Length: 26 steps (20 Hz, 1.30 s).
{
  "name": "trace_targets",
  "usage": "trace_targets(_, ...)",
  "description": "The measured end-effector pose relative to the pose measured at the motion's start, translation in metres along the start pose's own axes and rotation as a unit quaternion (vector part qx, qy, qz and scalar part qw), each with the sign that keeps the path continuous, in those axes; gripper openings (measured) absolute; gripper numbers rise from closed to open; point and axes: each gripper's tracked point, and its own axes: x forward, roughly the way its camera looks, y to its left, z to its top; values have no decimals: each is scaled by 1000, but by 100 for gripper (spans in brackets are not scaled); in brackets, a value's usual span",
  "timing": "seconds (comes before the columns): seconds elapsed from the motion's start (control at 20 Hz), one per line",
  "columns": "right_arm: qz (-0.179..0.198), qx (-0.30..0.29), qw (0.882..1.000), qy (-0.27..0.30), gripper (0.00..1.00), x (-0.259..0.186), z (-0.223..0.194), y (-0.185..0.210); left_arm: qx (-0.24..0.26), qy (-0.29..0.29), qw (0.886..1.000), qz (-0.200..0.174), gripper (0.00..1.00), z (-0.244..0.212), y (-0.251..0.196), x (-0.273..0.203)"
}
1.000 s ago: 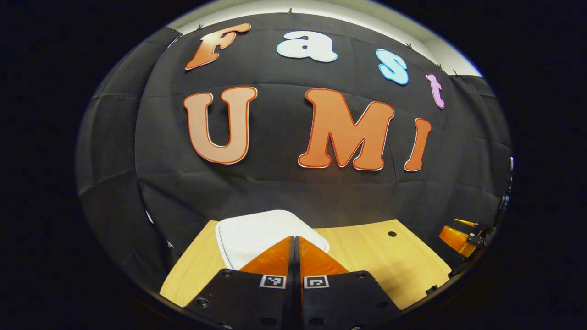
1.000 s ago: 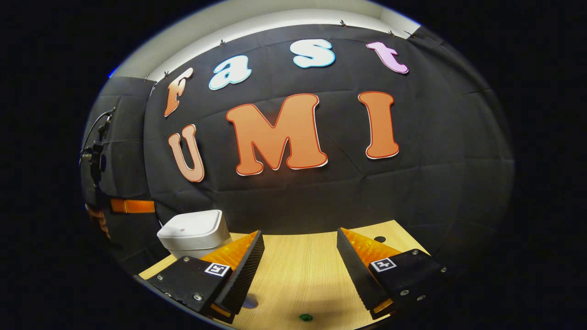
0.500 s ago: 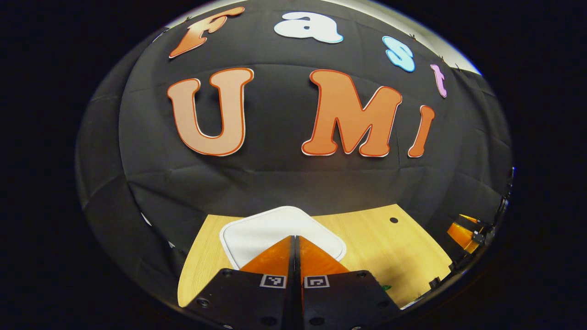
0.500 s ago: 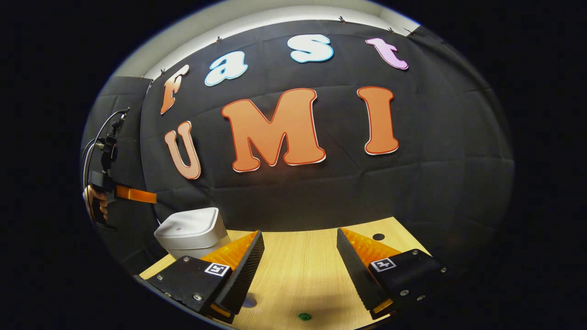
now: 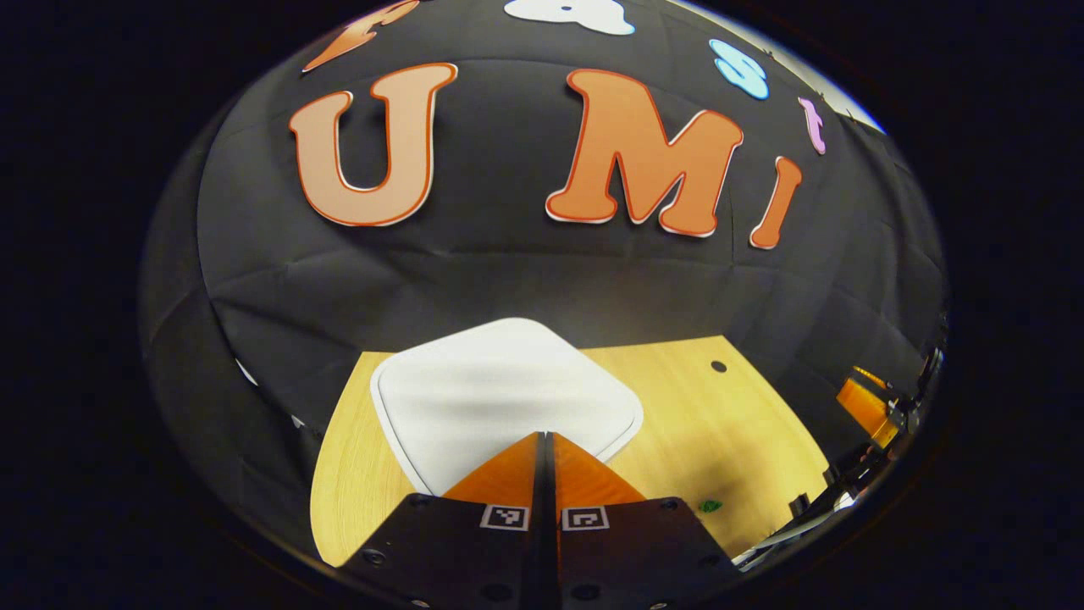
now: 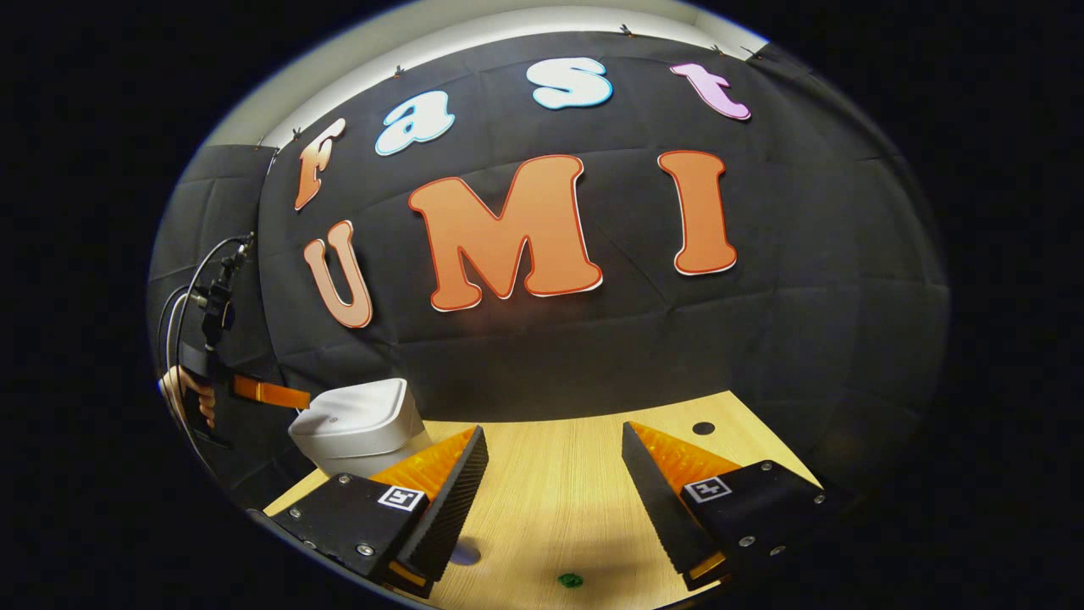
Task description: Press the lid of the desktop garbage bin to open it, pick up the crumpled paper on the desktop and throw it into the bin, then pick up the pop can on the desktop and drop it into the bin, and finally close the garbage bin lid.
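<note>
Over the bin lid [image 5: 504,394], the left claw [image 5: 542,436] sits w/ fingers clenched together, nothing between them, tips pointing at the near edge of the lid. Can't tell if tips touch the lid or hang just above it. Lid looks flat & down, so bin [image 6: 360,428] reads as closed: judge the task at step one, the press to open.

Key relation: lid lies straight ahead of and under the left claw, along its own finger axis, so the press likely needs only a short push down/fwd, no sideways shift. Left claw is far nearer the bin than the right.

Right claw [image 6: 555,470] is released, fingers spread wide, empty, hovering over bare table [image 6: 559,500] well right of the bin. From its view the left claw [image 6: 271,392] and the hand [image 6: 190,394] holding it show at far left, beside/above the bin's left side.

Bin stands at the table's back-left, near the wall cloth. Small green bit [image 6: 569,580] lies on the table nr the right claw; too small to ID. Crumpled paper and pop can: not located.

Risk, as a guess: pressing at the lid's edge vs its centre may not trip the latch.
</note>
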Motion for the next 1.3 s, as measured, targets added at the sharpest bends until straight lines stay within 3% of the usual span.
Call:
trace_targets(0.15, -1, 6, 1000, 3, 95, -1, -2, -1, -2, 23, 1000, 1, 0, -19, 0, 9)
trace_targets(0.2, -2, 7, 1000, 4, 95, -2, -3, -1, -8, 47, 999, 17, 0, -28, 5, 3)
trace_targets(0.3, -2, 9, 1000, 8, 95, -3, -6, -2, -8, 26, 999, 31, 0, -25, 13, 10)
trace_targets(0.35, -2, 11, 1000, 9, 100, -4, -7, -2, -16, 27, 999, 32, 0, -25, 14, 13)
trace_targets(0.55, 2, 11, 1000, 14, 95, -7, -11, 1, -37, 15, 999, 32, 1, -23, 12, 13)
trace_targets(0.8, -12, 16, 1000, -1, 95, -7, 1, -7, -65, -40, 996, 35, 0, -5, 9, -7)
trace_targets(1.0, -10, -4, 1000, 2, 95, -7, 1, -4, -48, -156, 985, 57, 0, 44, 0, -52)
trace_targets(1.1, -6, -10, 1000, 4, 95, -9, -1, -1, -50, -165, 982, 77, 0, 41, -3, -64)
trace_targets(1.3, -1, -21, 1000, 7, 100, -9, -2, 3, -68, -196, 976, 62, 2, 47, -18, -80)
